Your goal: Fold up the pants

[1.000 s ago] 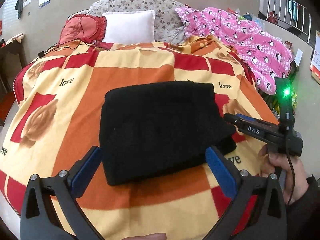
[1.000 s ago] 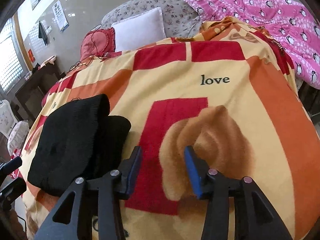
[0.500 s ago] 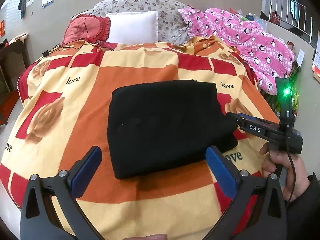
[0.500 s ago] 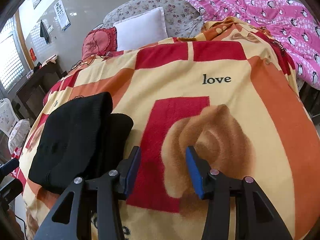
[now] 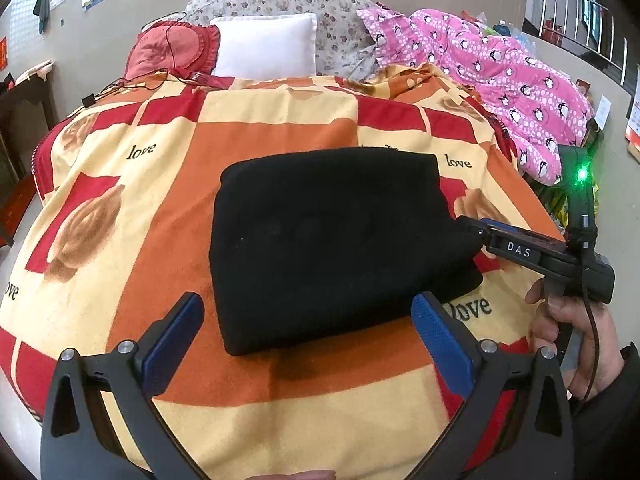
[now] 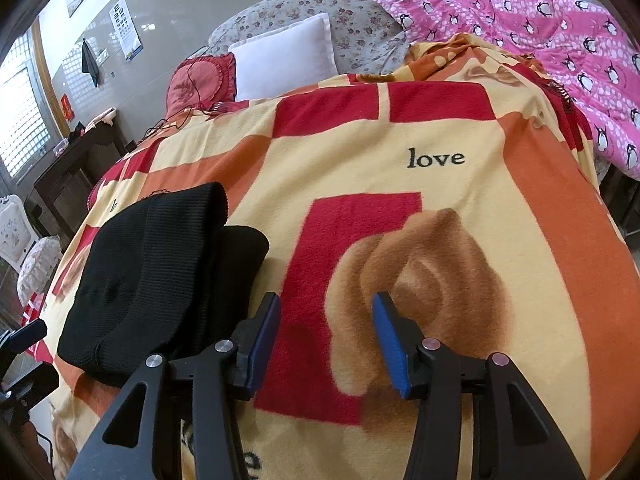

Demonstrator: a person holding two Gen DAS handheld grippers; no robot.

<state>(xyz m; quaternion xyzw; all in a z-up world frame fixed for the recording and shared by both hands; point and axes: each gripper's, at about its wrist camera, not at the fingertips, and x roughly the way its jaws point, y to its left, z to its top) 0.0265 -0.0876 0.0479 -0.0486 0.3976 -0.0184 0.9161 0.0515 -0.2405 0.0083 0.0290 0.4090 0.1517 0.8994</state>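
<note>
My pants (image 5: pixel 332 248) lie folded into a compact black block mid-blanket (image 5: pixel 276 140), at twelve o'clock from my left gripper (image 5: pixel 308 336). It gapes empty; my right gripper (image 6: pixel 326 336) (at three o'clock) is parted, empty too. Folding looks essentially finished.

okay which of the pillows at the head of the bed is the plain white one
The plain white square pillow in the middle, between the red frilled cushion on its left and the grey floral pillow behind it.
</note>
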